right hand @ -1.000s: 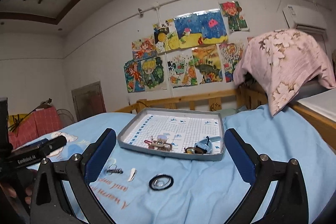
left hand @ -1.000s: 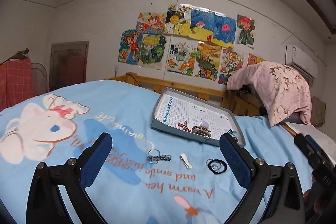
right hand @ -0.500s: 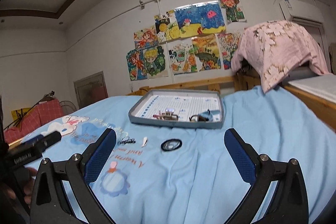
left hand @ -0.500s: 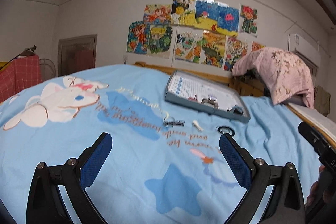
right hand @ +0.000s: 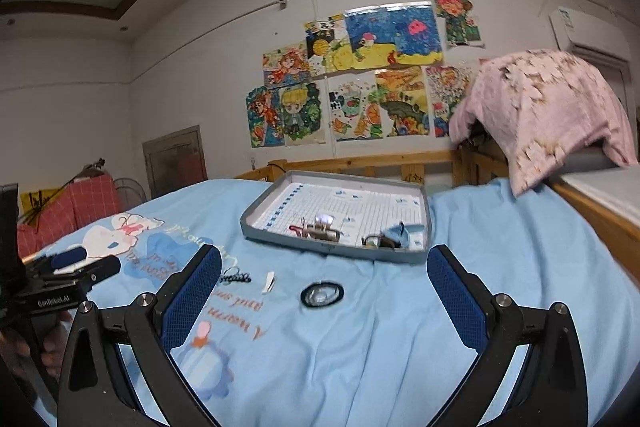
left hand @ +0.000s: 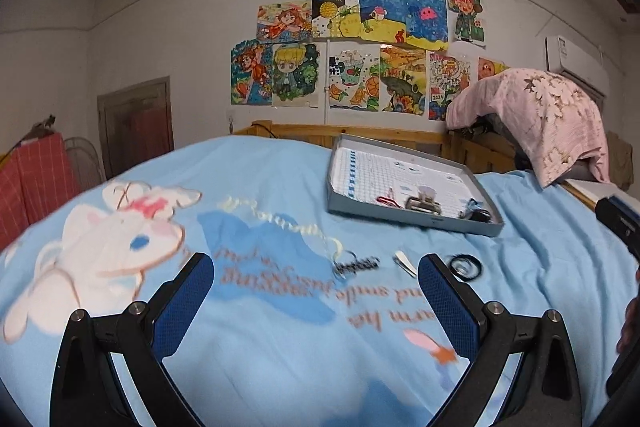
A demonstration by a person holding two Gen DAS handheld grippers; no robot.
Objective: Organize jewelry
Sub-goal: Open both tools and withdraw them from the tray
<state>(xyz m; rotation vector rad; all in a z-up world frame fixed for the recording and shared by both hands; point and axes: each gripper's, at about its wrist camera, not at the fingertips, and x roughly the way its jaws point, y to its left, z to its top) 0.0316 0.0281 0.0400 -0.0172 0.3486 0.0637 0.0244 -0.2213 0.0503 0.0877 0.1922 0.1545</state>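
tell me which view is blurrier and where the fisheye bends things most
Left wrist view: motion blur smears the bedsheet print and the black hair tie; the tray is softer too. Right wrist view: sharper, hair tie and tray fairly crisp, slight smear on the pink cloth. Both views: ceiling lines curve strongly near the edges, corners go dark.

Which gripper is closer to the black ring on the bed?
Right, though only slightly. The black ring lies centred ahead of the open right gripper. For the left gripper, also open, it lies beyond its right finger.
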